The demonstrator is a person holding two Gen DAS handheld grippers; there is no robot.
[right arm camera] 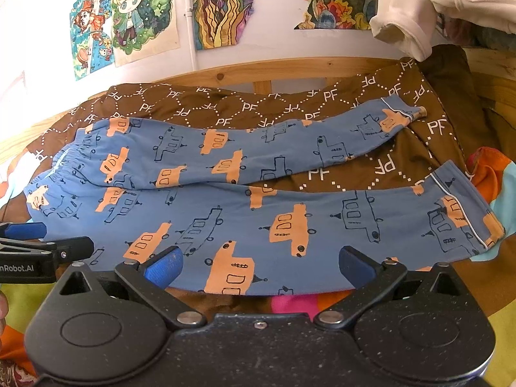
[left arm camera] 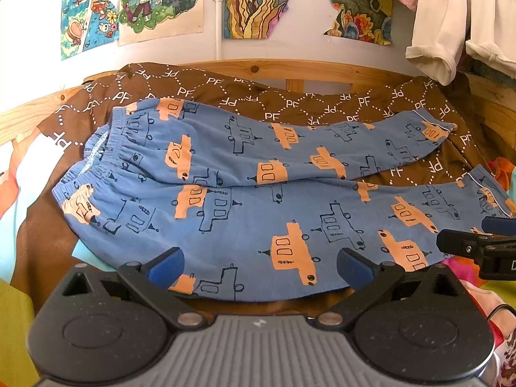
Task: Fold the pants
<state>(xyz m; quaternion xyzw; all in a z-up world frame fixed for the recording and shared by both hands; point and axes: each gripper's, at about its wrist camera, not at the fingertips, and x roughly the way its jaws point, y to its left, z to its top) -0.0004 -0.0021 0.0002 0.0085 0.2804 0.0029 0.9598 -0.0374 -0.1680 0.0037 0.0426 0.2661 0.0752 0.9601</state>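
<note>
Now both claws gape empty at the near hem edge: left claw (left arm camera: 259,264), right claw (right arm camera: 259,262). Blue pants (left arm camera: 245,200) lie flat on the brown blanket (left arm camera: 322,103), waistband left, legs running right, wooden rail (left arm camera: 290,69) behind.

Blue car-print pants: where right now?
Blue car-print pants lie flat on the brown PF-patterned blanket, waistband left, cuffs right, just beyond both open grippers in both wrist views.

Pants (left arm camera: 245,200) blue, orange-and-outlined car print; blanket (left arm camera: 225,96) brown, white dotted "PF" lattice.
</note>
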